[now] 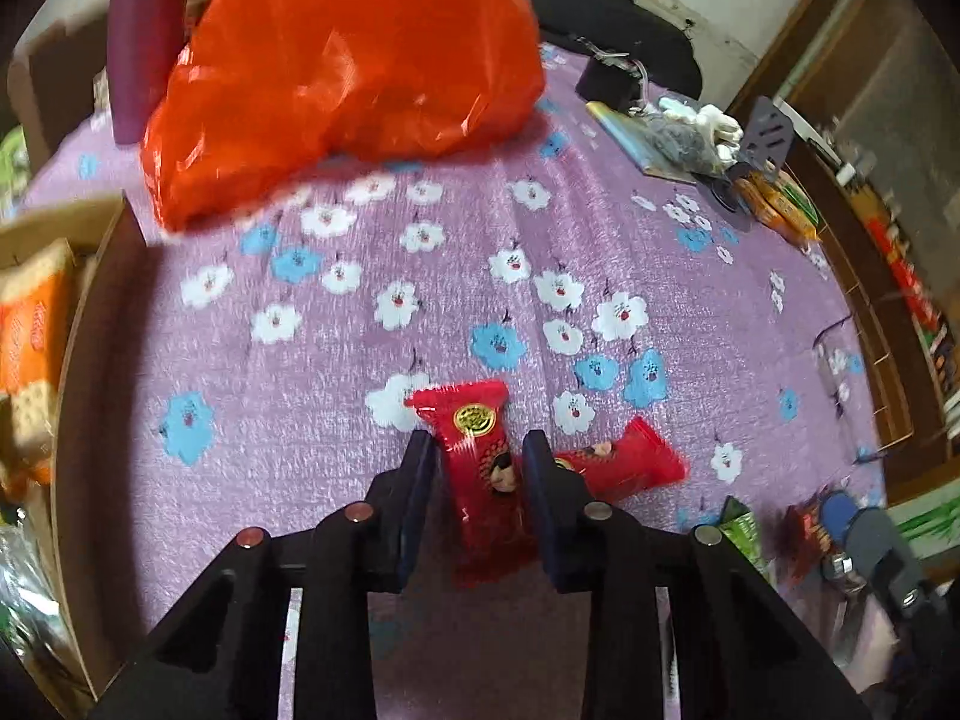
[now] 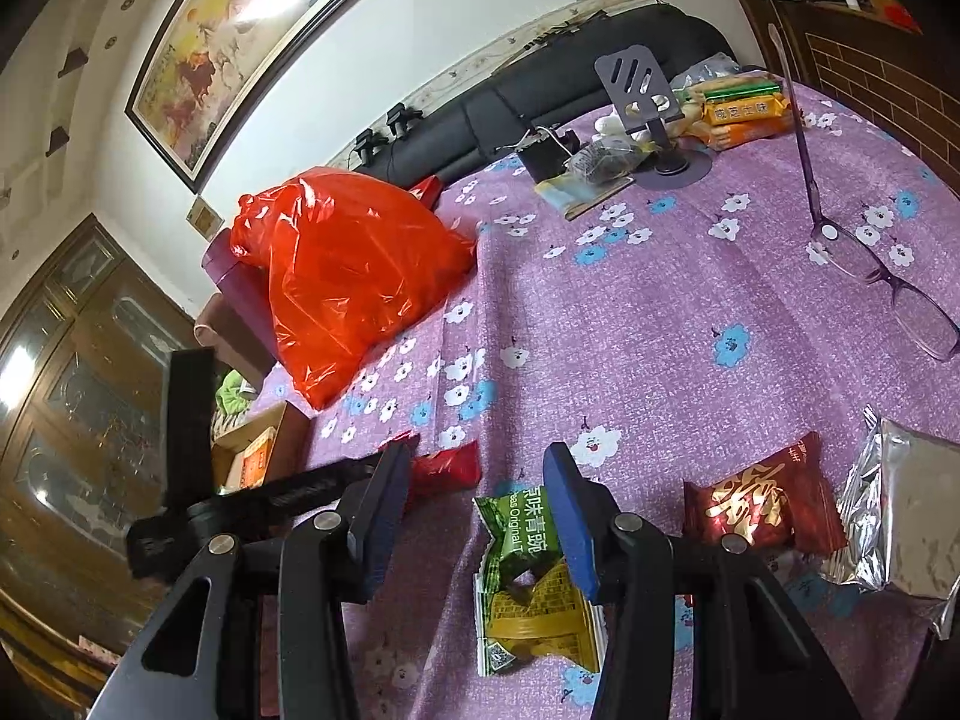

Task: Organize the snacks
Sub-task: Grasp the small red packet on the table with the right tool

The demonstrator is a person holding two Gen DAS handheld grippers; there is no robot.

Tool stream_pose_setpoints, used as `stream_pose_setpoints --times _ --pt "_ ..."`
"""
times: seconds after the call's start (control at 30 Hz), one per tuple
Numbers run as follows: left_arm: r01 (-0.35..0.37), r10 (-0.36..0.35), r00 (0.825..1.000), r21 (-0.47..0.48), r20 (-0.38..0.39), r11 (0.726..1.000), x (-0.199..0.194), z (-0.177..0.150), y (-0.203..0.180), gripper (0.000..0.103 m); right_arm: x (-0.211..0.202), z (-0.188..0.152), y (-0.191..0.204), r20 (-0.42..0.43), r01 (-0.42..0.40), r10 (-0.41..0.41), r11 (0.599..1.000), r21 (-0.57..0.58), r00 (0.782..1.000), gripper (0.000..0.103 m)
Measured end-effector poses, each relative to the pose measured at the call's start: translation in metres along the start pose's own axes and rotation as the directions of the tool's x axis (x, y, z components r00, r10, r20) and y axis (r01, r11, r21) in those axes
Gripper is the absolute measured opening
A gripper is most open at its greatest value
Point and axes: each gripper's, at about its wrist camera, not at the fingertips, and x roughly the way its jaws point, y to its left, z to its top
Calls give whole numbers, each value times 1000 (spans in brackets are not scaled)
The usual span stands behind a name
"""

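Observation:
In the left wrist view my left gripper (image 1: 477, 447) is closed around a red snack packet (image 1: 480, 462) with a gold seal, on the purple flowered tablecloth (image 1: 360, 360). A second red packet (image 1: 624, 462) lies just right of it. In the right wrist view my right gripper (image 2: 477, 474) is open over the cloth; a green pea snack packet (image 2: 531, 582) lies between its fingers, against the right one. A dark red packet (image 2: 762, 501) and a silver foil packet (image 2: 900, 516) lie to its right. Red packets (image 2: 444, 468) lie beside the left finger.
A big red plastic bag (image 1: 342, 66) sits at the far side, also in the right wrist view (image 2: 348, 276). A cardboard box (image 1: 42, 312) with orange snack packs stands at the left edge. Glasses (image 2: 864, 252), a phone stand (image 2: 642, 96) and orange biscuit packs (image 2: 738, 111) lie far right.

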Motion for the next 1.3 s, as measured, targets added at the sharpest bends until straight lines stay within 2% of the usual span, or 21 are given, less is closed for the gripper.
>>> stream_pose_setpoints --times 0.13,0.27,0.37,0.5,0.6,0.67,0.77,0.83,0.9,0.97,1.07,1.13,1.2,1.27,1.3 --pt "-17 17 1000 46 -1 999 -7 -11 3 18 1 0 1 -2 3 -3 1000 -6 1000 50" --pt "-31 30 999 69 18 997 -22 -29 17 18 2 0 1 -7 -5 5 1000 -8 1000 50" --pt "-20 15 997 69 73 997 -32 -39 29 18 4 -1 5 -15 -20 20 1000 -16 1000 50" --pt "25 -30 991 38 128 999 -37 -35 39 18 16 -6 9 -72 -125 127 992 26 989 50" --pt "-23 12 978 50 210 999 -49 -31 39 18 31 -11 16 -135 -190 204 976 105 970 50" --pt "3 -10 973 33 231 999 -56 -30 44 18 40 -12 26 -160 -152 167 983 104 973 50" --pt "-6 0 965 20 262 1000 -65 -29 49 18 58 -9 35 -195 -61 86 989 132 977 50" --pt "-9 6 961 10 276 1000 -69 -29 52 18 71 -6 41 -222 32 -5 992 119 975 50" --pt "-12 9 958 9 286 1000 -71 -29 53 18 80 -4 42 -238 113 -82 986 119 968 50" --pt "-2 2 958 0 288 1000 -74 -29 57 18 88 1 42 -241 158 -127 981 115 962 49" --pt "5 -3 957 -5 291 1000 -77 -28 59 18 101 7 55 -235 226 -212 973 36 949 48" --pt "-1 3 953 -8 303 1000 -80 -28 59 18 115 6 66 -249 259 -264 964 -52 932 43" --pt "-3 6 951 -9 310 1000 -82 -28 60 18 125 -1 73 -262 274 -304 951 -145 916 29" --pt "0 3 952 -10 307 1000 -81 -28 60 18 124 -9 76 -239 279 -327 936 -213 914 23" --pt "5 -2 953 -9 302 1000 -81 -29 60 18 120 -11 73 -232 267 -315 939 -217 920 21"
